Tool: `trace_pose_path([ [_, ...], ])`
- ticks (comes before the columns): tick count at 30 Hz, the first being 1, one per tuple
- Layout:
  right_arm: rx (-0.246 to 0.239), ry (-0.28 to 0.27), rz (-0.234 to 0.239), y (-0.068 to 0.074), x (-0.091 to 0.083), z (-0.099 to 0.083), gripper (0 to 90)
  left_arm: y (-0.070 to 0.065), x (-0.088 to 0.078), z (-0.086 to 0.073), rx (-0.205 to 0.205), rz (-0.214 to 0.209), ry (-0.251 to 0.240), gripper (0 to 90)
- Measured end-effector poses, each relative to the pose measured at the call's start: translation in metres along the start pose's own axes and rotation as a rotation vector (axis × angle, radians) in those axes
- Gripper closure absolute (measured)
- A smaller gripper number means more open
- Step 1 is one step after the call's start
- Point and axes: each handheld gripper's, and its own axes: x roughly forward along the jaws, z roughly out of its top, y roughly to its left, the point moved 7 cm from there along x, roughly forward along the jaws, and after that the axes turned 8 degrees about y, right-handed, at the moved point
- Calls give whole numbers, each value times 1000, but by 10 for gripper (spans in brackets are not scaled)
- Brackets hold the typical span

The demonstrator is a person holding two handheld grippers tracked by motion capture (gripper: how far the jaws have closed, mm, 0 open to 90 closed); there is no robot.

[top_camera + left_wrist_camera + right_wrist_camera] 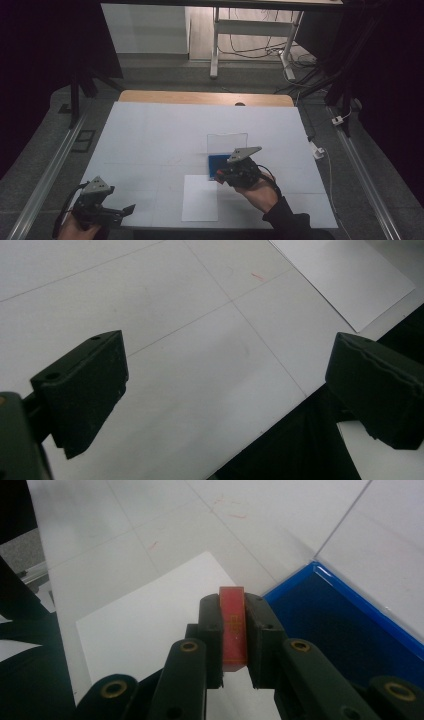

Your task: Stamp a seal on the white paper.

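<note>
Down at about 7 o'clock on the white table [150,135], nearest the person, the left gripper [122,210] sits at the table's front edge with its grey three-cornered plate on top and a cable trailing off behind. Its jaws stand wide apart with nothing between them; in the left gripper view they frame bare tabletop, faint seam lines, the dark drop beyond the table edge, and a corner of the white sheet [345,277] toward 1 o'clock.

Farther in, at roughly 5 o'clock from the table's centre, that white sheet [200,197] lies flat, its near end close to the front edge. The right hand [260,192], in a dark sleeve, comes in from 5 o'clock and holds the right gripper [220,176] just above the sheet's far right corner, beside the blue tray. In the right gripper view, the right gripper [233,630] is clamped on a small red block [233,627] that stands on edge between the two jaws, with faint gold marking on its upper face; the block hangs over the sheet [145,630], with the blue tray [345,630] at its 3 o'clock.

Beyond the gripper, near the table's centre, the blue tray [215,162] has a clear lid [227,144] standing up at its far side. At 12 o'clock a strip of wooden tabletop [200,97] shows past the white surface.
</note>
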Motion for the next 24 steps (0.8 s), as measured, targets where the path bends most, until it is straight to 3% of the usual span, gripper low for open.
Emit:
trace_pose_path([
  [24,-76,73,61,33,41,4,791,0,0,0,-2,-2,1,41],
])
